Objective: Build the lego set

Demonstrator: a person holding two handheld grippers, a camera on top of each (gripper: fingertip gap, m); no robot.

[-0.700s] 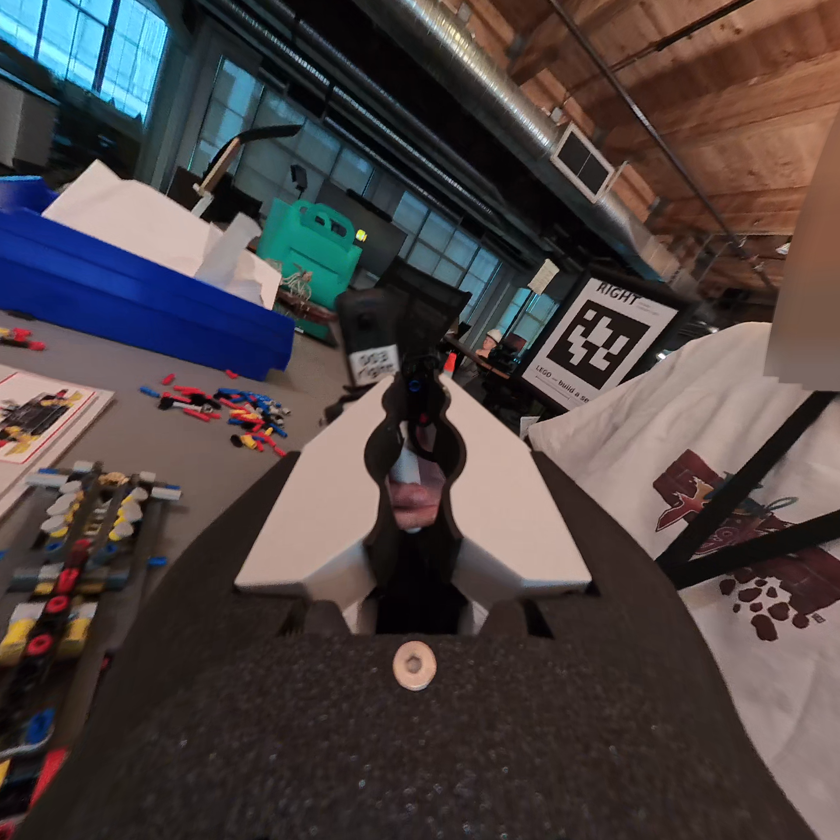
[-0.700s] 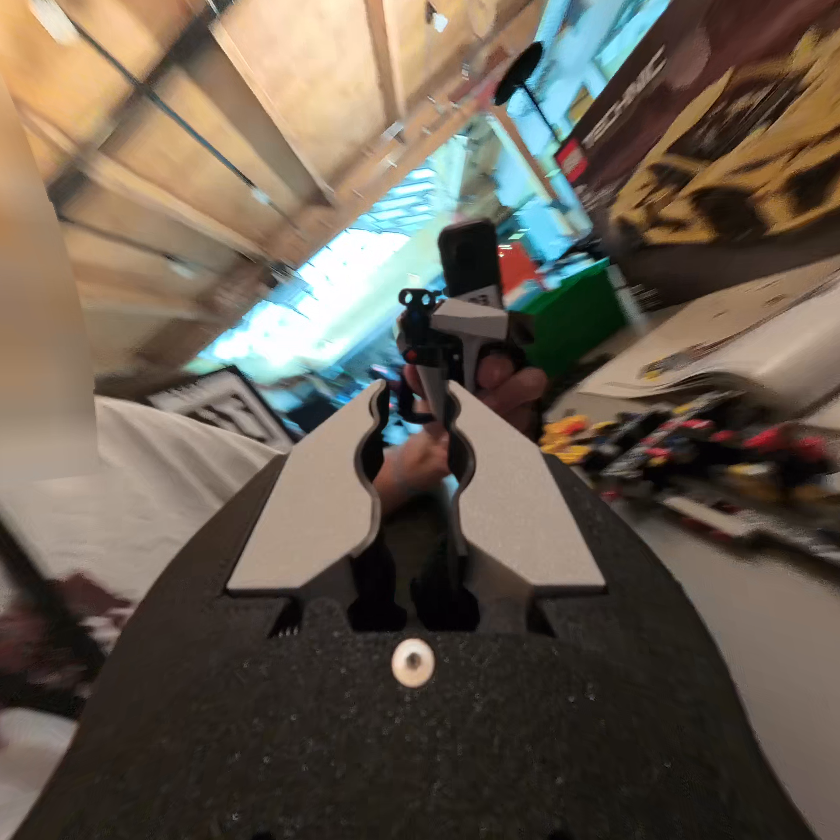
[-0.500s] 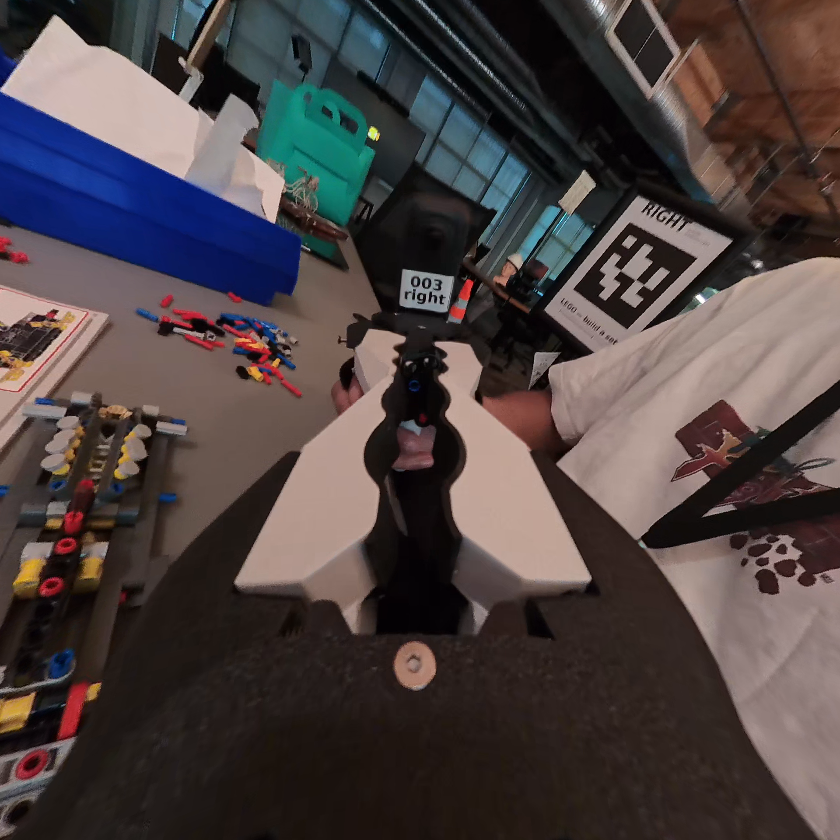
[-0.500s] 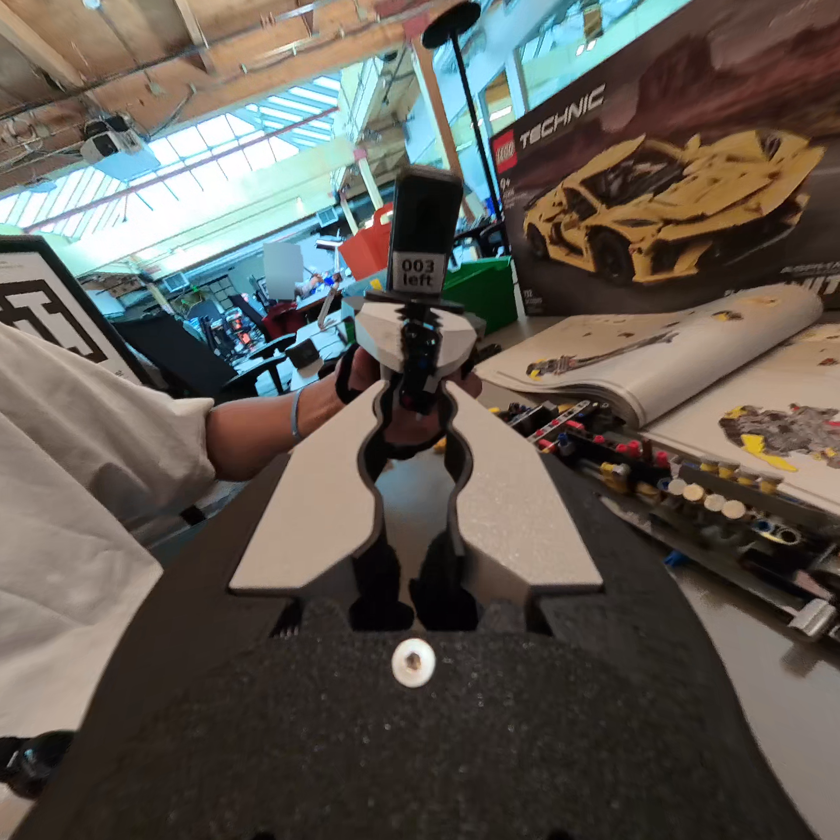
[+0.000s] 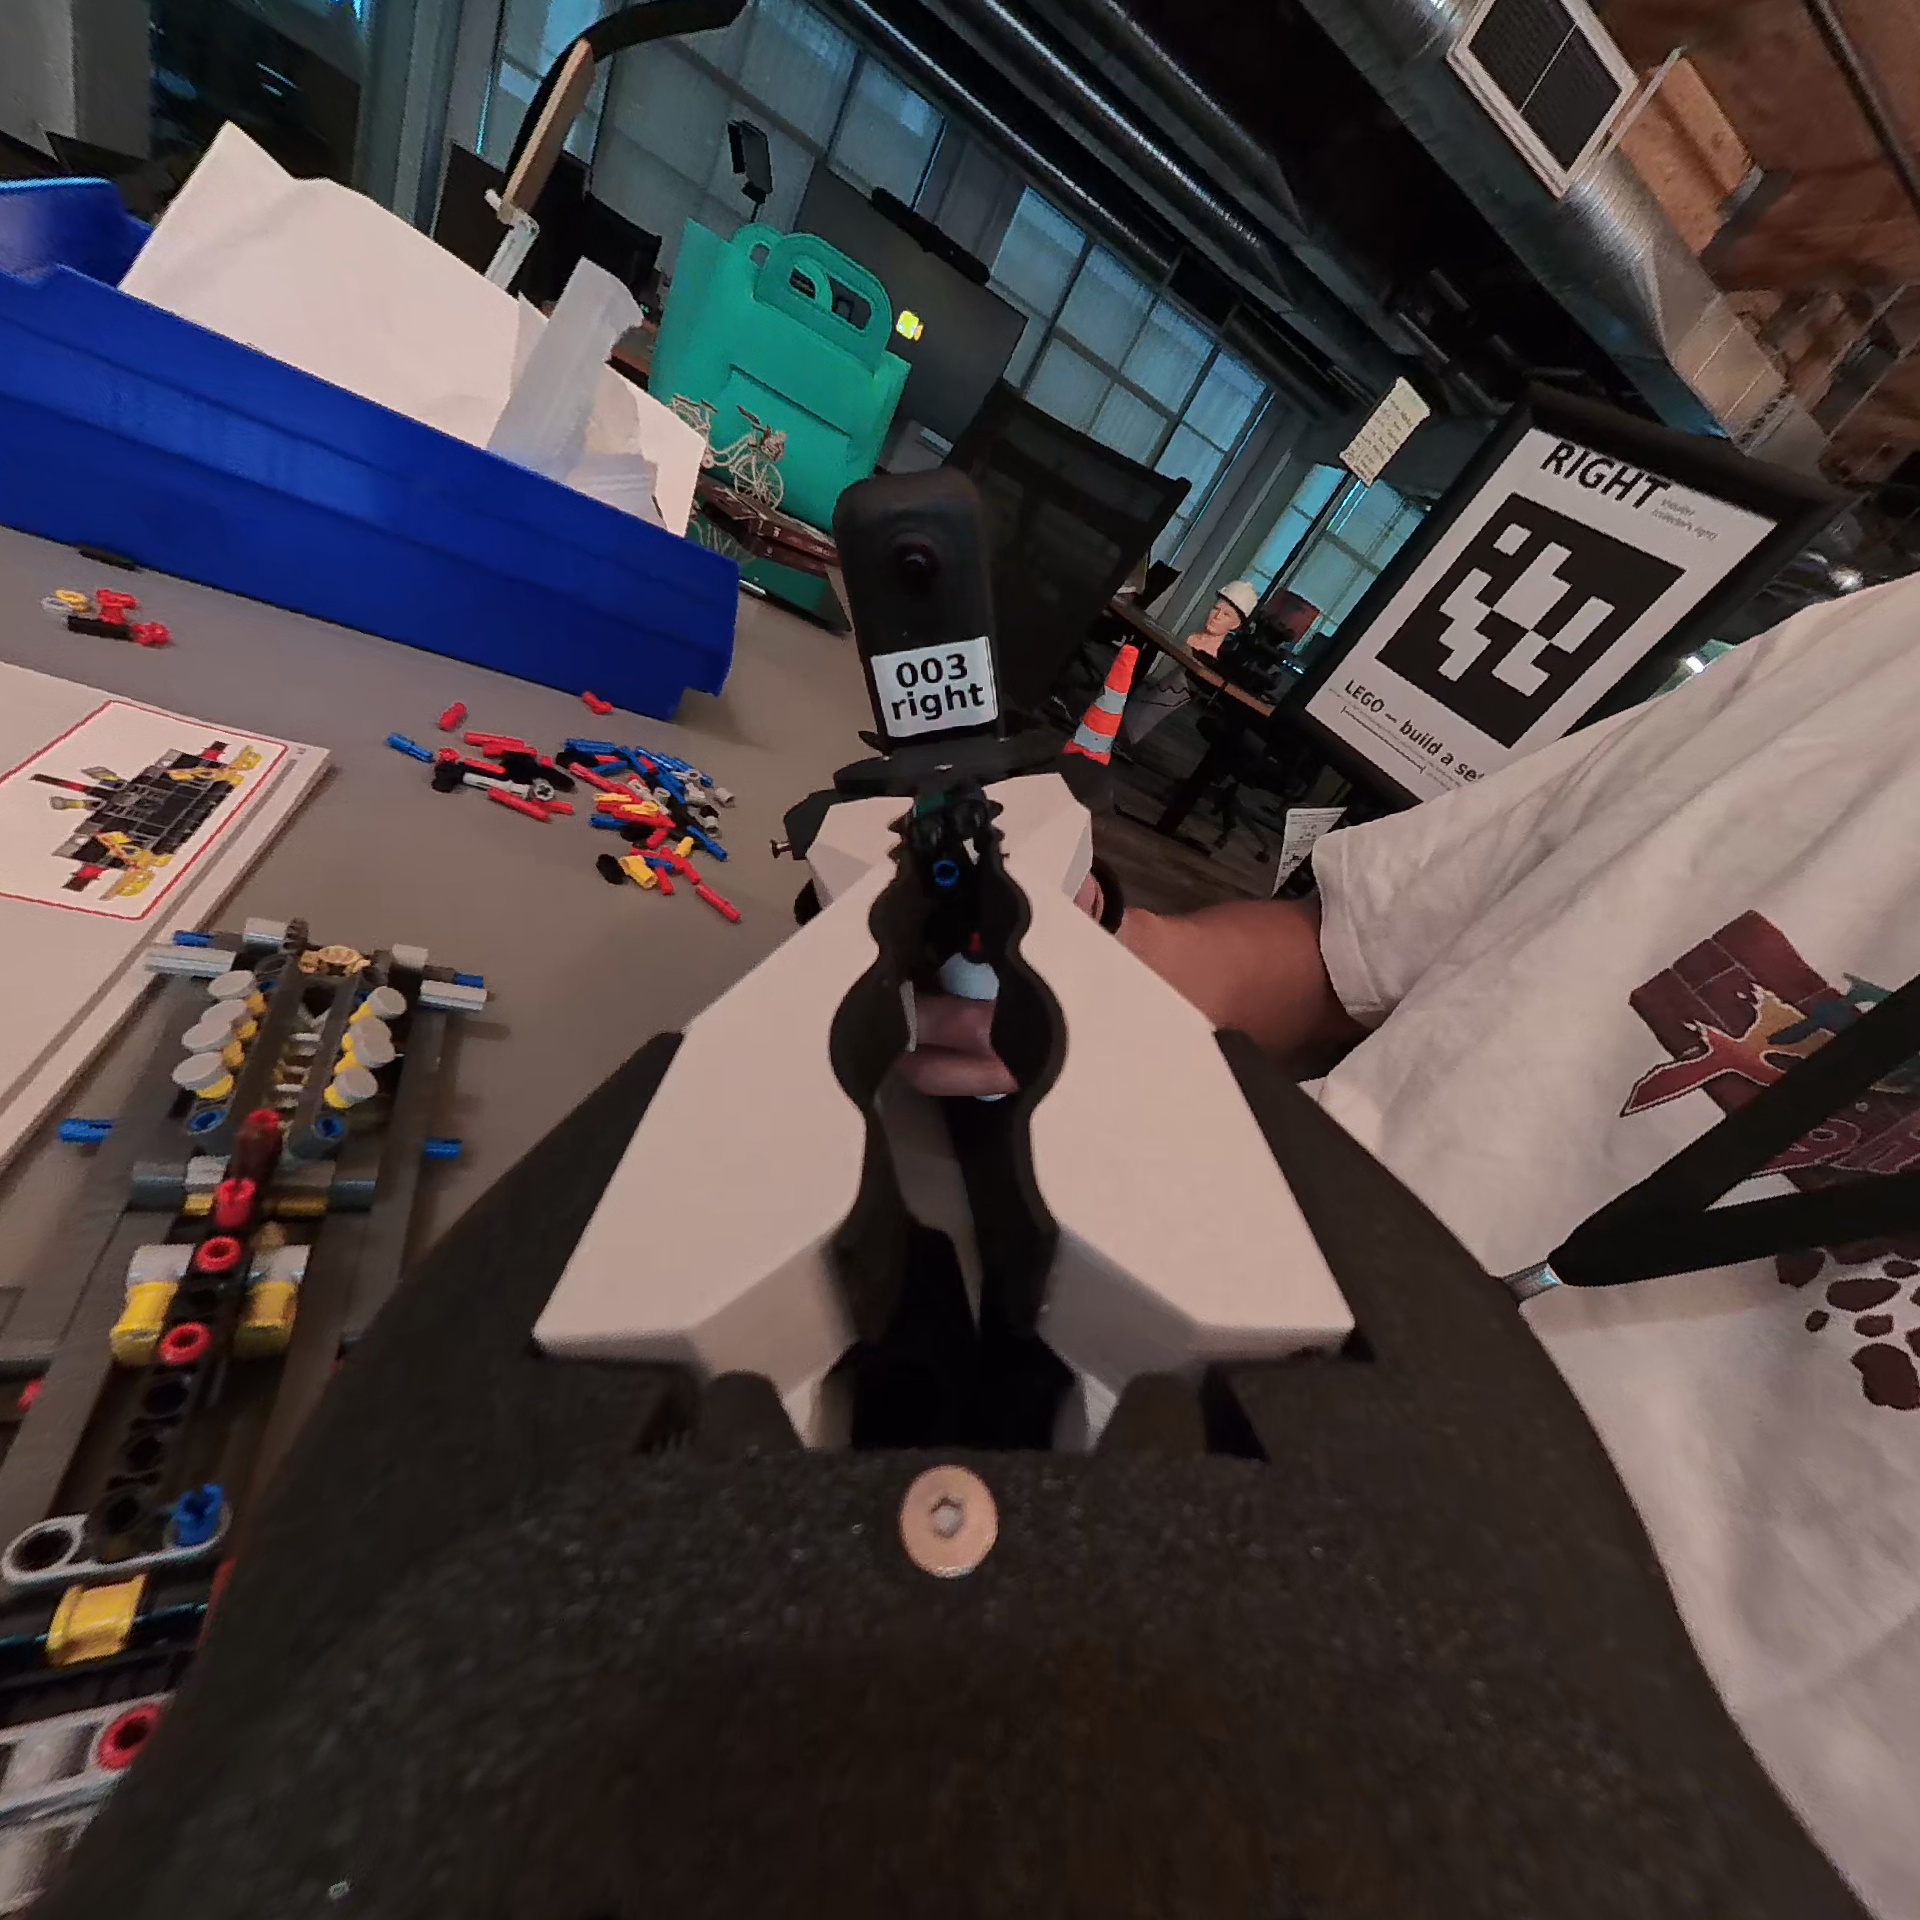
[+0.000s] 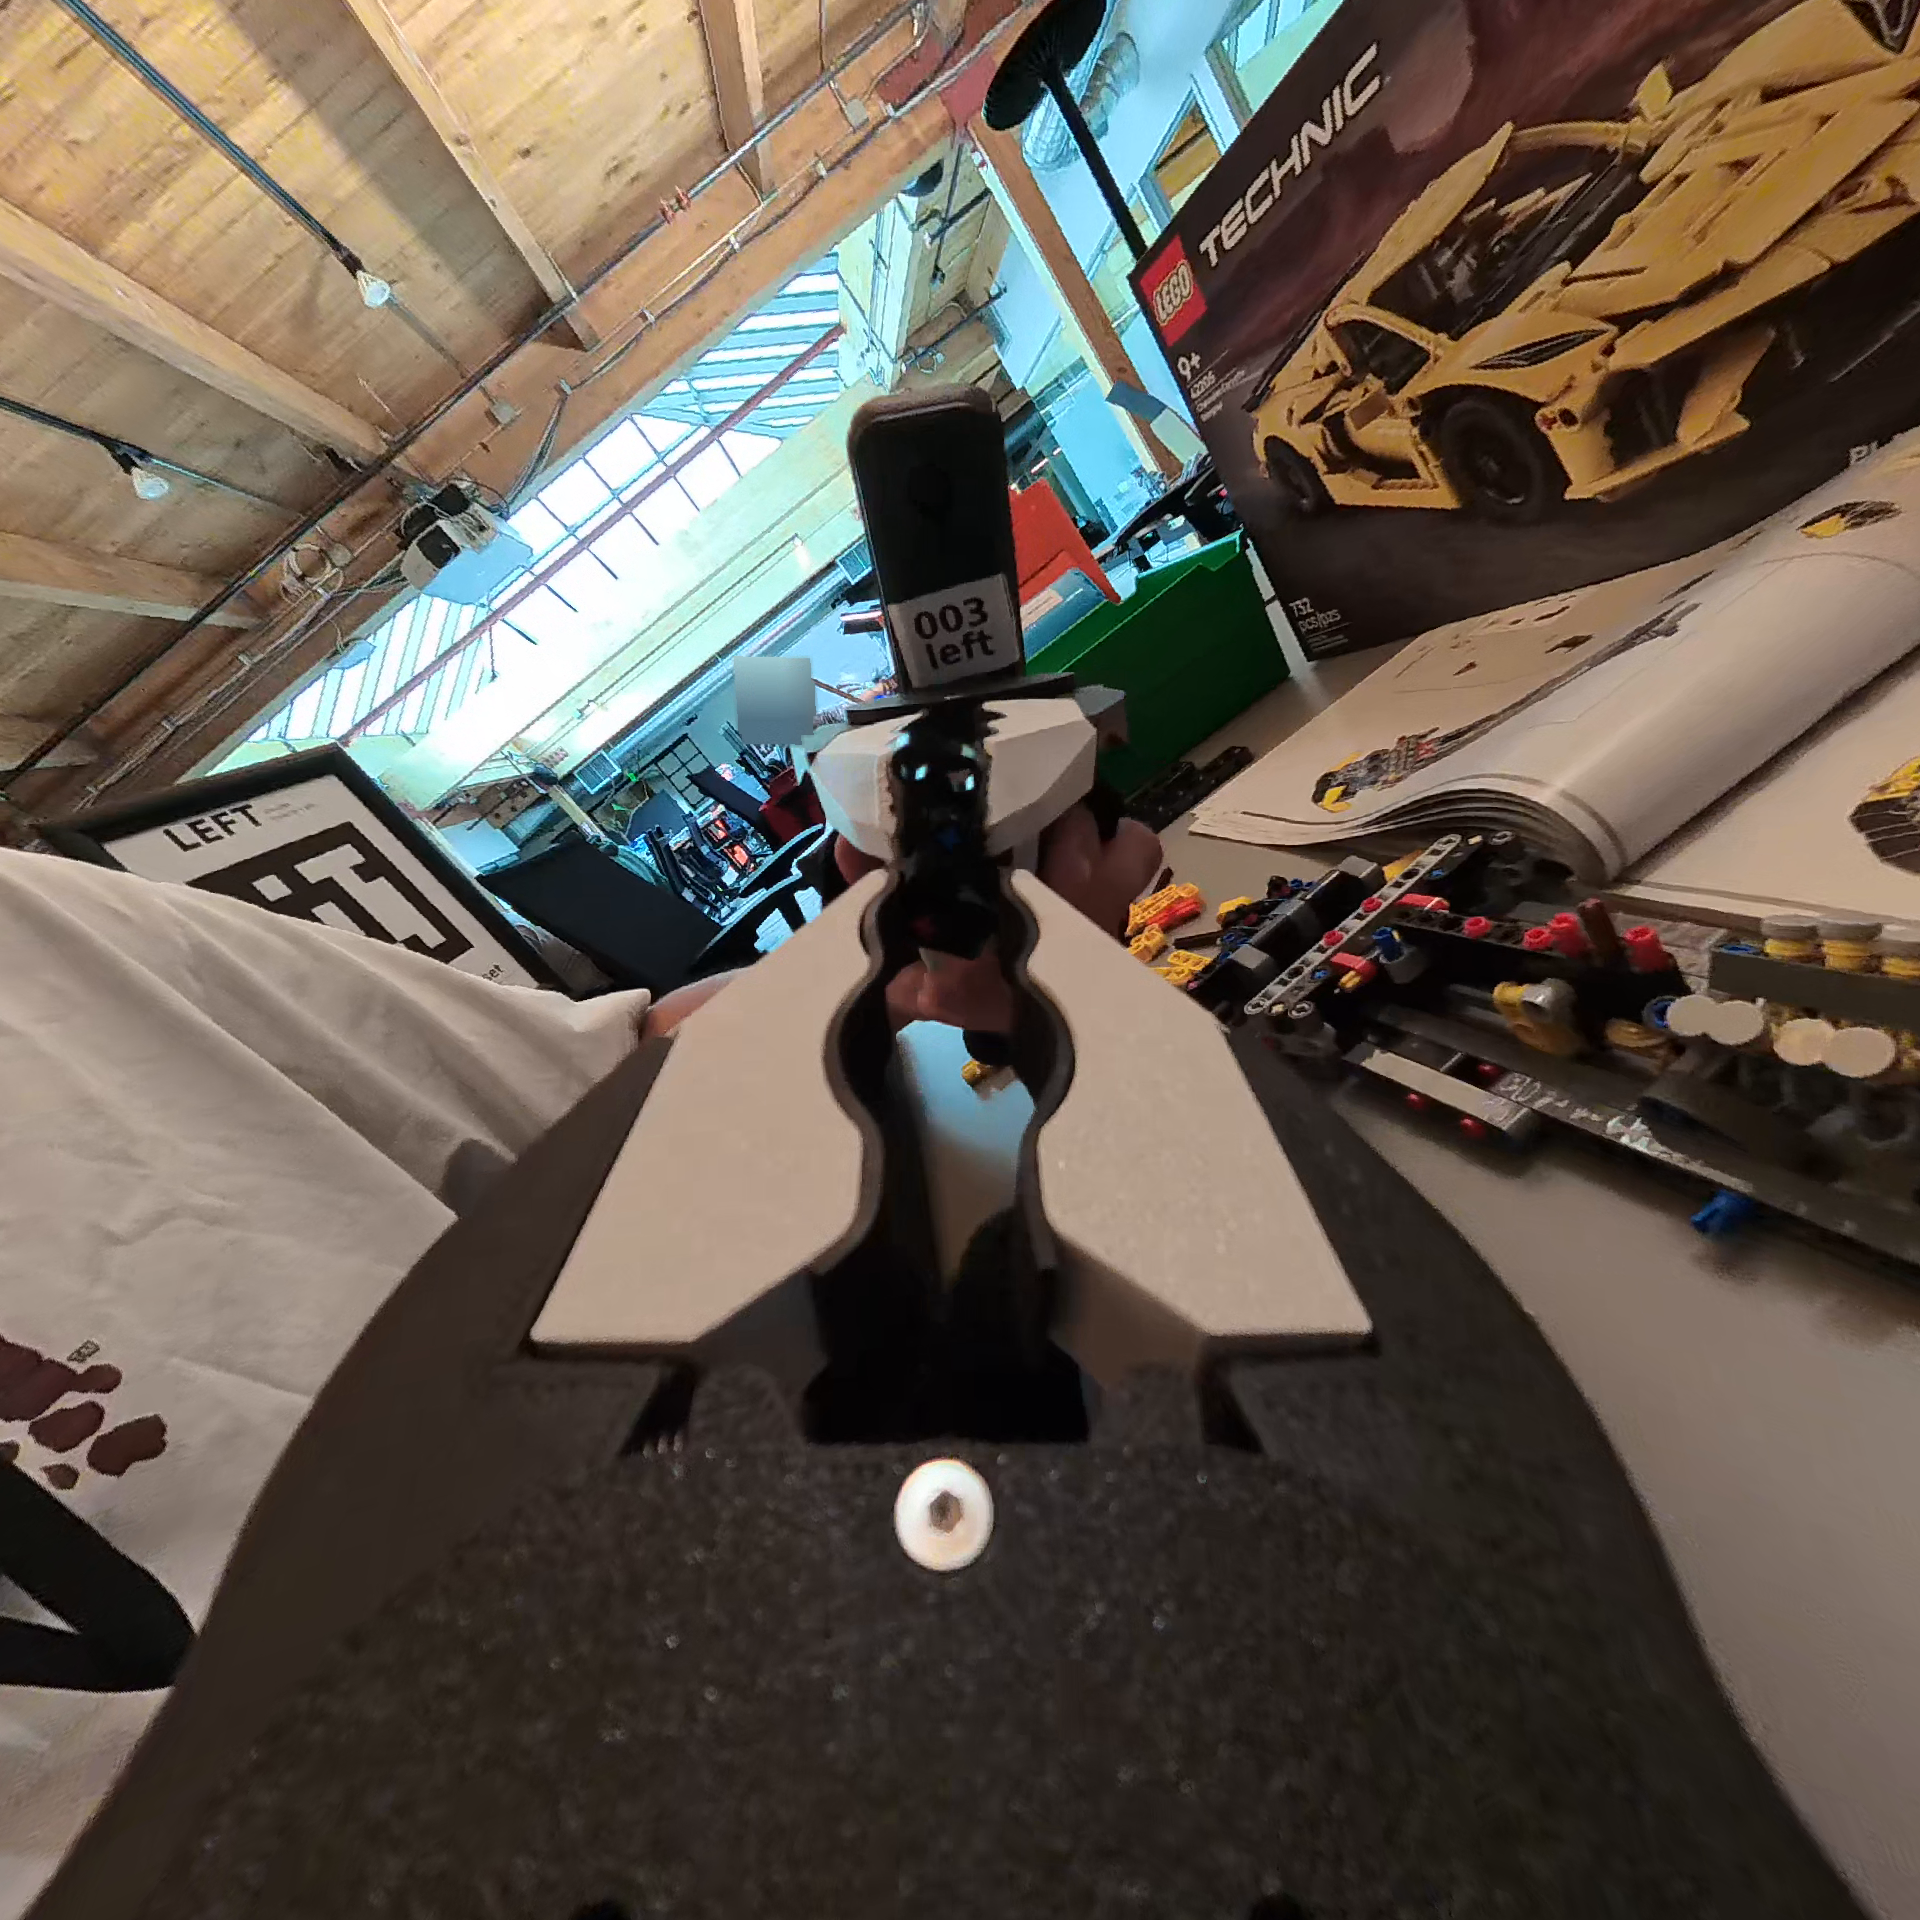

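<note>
My two grippers face each other tip to tip in the air above the grey table (image 5: 540, 935). A small black lego piece with a blue pin (image 5: 943, 871) sits between them; it also shows in the right wrist view (image 6: 943, 894). My left gripper (image 5: 943, 878) is shut on one end and my right gripper (image 6: 948, 894) on the other. The long black chassis build lies on the table, left in the left wrist view (image 5: 239, 1195) and right in the right wrist view (image 6: 1538, 997).
A pile of loose red, blue and yellow parts (image 5: 623, 800) lies before a blue bin (image 5: 312, 499). The open instruction book (image 6: 1558, 748) and the set's box (image 6: 1558, 312) stand behind the chassis. The person's white shirt (image 5: 1662, 935) is close by. The grippers are tip to tip, or close to it.
Both views swung from tilted up at the ceiling to level over the table. The grippers stayed tip to tip with the small piece between them.
</note>
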